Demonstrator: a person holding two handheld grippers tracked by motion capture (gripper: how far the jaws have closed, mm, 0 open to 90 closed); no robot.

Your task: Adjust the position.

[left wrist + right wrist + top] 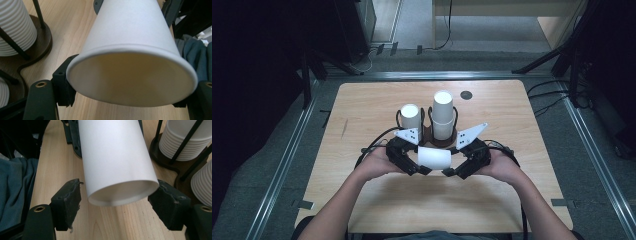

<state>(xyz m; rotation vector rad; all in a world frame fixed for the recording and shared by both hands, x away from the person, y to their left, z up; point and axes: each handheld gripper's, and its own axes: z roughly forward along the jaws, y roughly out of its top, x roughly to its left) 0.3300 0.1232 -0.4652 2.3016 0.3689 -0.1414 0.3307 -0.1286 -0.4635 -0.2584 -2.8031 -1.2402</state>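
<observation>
the counter [362, 105] is a pale wooden top, and both claws sit over its near middle, just ahead of the person's hands. beyond the claws, further from the person, a dark wooden cup holder [432, 137] stands with thin black rods rising from its base. it holds two stacks of white paper cups: the taller stack [443, 114] beyond the right claw, the shorter stack [410, 116] beyond the left claw. a small dark round spot [466, 95] lies on the counter well past the holder.

between the two claws lies a single white paper cup [434, 158], on its side and lifted just above the counter. its wide rim end points to the left claw [422, 168] and its narrow base end points to the right claw [451, 172].

in the left gripper view the cup's [132, 50] open mouth faces the camera, and the left claw's [130, 96] black jaws stand wide apart, one pressing each side of the rim, so this claw has hold of the cup at its wide end. the ribbed stacks and the holder base [37, 47] show off to its left.

in the right gripper view the cup's [115, 157] recessed base faces the camera. the right claw [115, 203] is open: one jaw touches the cup's base edge, the other stands apart from it with bare counter between. the stacks show to its right.
</observation>
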